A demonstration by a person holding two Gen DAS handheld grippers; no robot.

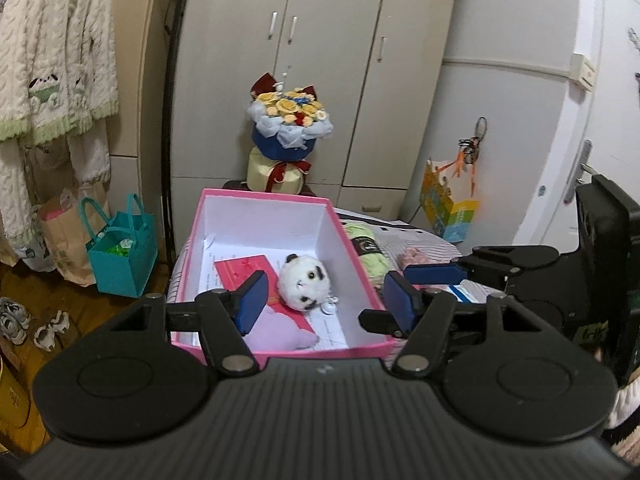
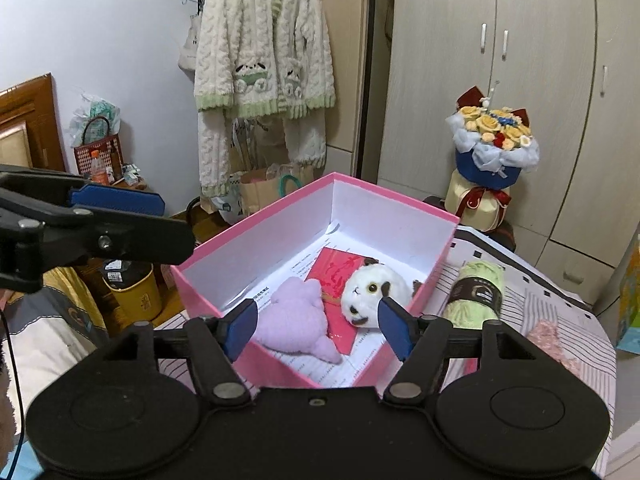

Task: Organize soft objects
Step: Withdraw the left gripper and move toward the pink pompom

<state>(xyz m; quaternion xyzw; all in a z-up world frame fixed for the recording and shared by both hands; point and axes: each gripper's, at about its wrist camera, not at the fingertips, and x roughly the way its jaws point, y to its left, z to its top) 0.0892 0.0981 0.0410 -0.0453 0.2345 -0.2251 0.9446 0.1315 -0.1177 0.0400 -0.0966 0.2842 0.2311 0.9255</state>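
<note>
Left gripper (image 1: 326, 300): jaws spread, nothing between the pads. It hangs over the near rim of the pink box (image 1: 280, 354), pointing down into it.

Right gripper (image 2: 316, 326): jaws likewise spread and empty, over the near corner of the same box (image 2: 280, 372).

Inside the box, nearest first: lilac plush (image 2: 292, 320) flat on the floor of the box, then the white panda plush (image 2: 372, 290) against the right-hand wall, both partly on a red envelope (image 2: 340, 276) and printed sheets. These two look already stowed.

Outside the box, on the striped bed cover (image 2: 540, 292): green rolled towel (image 2: 478, 290) with a dark band, just beside the box's right wall, long axis running away from the camera, roughly parallel to that wall. A pink fuzzy item (image 2: 556, 340) lies right of it, nearer the edge; kind unclear.

Judgement: the towel is the likely next pick. It lies to the right and slightly ahead of the right jaws, and the box stands between it and the left gripper. Right hand is the nearer. Jaws should close across the roll's short width, at the band.

Beyond: flower bouquet (image 2: 494, 140), wardrobe doors behind.
</note>
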